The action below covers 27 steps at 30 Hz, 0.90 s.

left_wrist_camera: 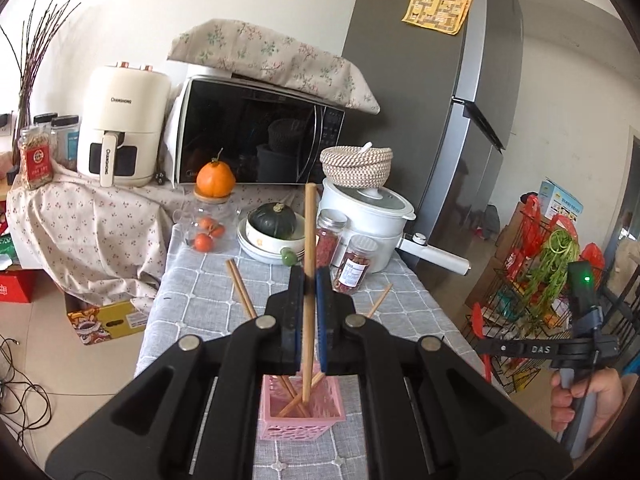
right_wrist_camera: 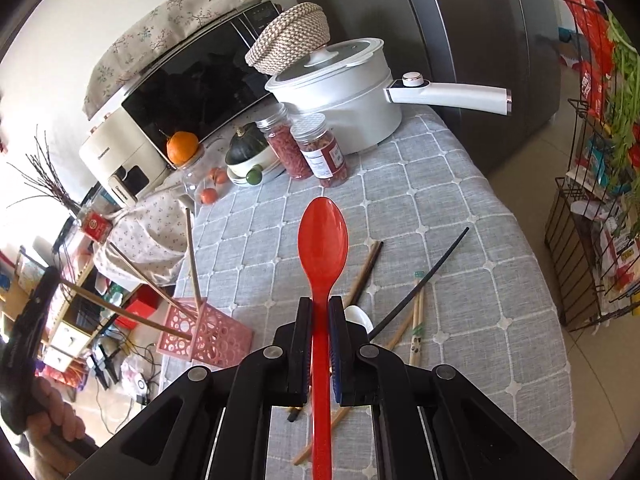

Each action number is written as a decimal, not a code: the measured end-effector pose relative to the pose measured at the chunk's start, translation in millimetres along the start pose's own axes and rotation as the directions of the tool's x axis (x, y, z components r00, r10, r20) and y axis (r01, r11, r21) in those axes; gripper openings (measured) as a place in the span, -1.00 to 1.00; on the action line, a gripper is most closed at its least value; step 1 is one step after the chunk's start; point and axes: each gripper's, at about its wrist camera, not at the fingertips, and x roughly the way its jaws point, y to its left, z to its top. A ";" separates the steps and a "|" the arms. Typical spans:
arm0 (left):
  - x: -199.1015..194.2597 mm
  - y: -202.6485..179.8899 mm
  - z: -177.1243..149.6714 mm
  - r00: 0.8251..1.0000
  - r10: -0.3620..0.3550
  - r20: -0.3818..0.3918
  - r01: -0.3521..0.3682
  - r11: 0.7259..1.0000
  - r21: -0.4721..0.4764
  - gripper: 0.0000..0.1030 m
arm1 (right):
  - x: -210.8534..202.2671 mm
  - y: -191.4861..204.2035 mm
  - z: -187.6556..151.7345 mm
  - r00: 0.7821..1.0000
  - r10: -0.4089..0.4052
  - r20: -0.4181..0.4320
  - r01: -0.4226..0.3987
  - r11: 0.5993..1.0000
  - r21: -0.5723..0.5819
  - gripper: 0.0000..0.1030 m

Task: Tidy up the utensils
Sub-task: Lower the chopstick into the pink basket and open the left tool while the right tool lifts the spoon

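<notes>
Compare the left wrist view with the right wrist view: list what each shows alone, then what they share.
Left wrist only: the left gripper shut on a wooden chopstick, its lower end in the pink basket.

Right wrist only: the right gripper shut on a red spoon, above a black chopstick and a white spoon on the tablecloth.

Both: basket, white pot, two spice jars, microwave.

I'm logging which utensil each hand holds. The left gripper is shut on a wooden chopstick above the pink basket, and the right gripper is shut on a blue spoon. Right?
Not quite: the spoon in the right gripper is red, not blue, as the right wrist view shows. The rest holds: the left gripper is shut on a wooden chopstick above the pink basket.
</notes>
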 end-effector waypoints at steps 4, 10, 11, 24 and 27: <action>19.2 3.1 -9.1 0.996 0.023 -0.082 -0.026 0.999 -0.029 -0.87 | -1.1 2.2 -1.2 1.000 0.004 0.005 -0.004 1.000 -0.001 -0.85; 44.9 15.6 -23.9 0.979 0.037 -0.202 -0.062 0.991 -0.120 -0.87 | -2.3 8.4 -3.0 1.000 0.012 0.011 -0.012 1.000 -0.021 -0.85; 47.8 17.3 -25.4 0.976 0.032 -0.216 -0.062 0.989 -0.132 -0.87 | -2.6 9.6 -3.4 1.000 0.014 0.012 -0.014 1.000 -0.024 -0.85; 58.8 22.9 -27.0 0.956 0.061 -0.287 -0.105 0.985 -0.139 -0.40 | -7.6 25.1 -7.0 0.998 0.050 0.049 -0.048 0.997 -0.055 -0.85; 57.8 22.1 -25.9 0.950 0.076 -0.302 -0.114 0.987 -0.110 -0.17 | -10.0 33.2 -6.4 0.995 0.069 0.072 -0.064 0.996 -0.066 -0.85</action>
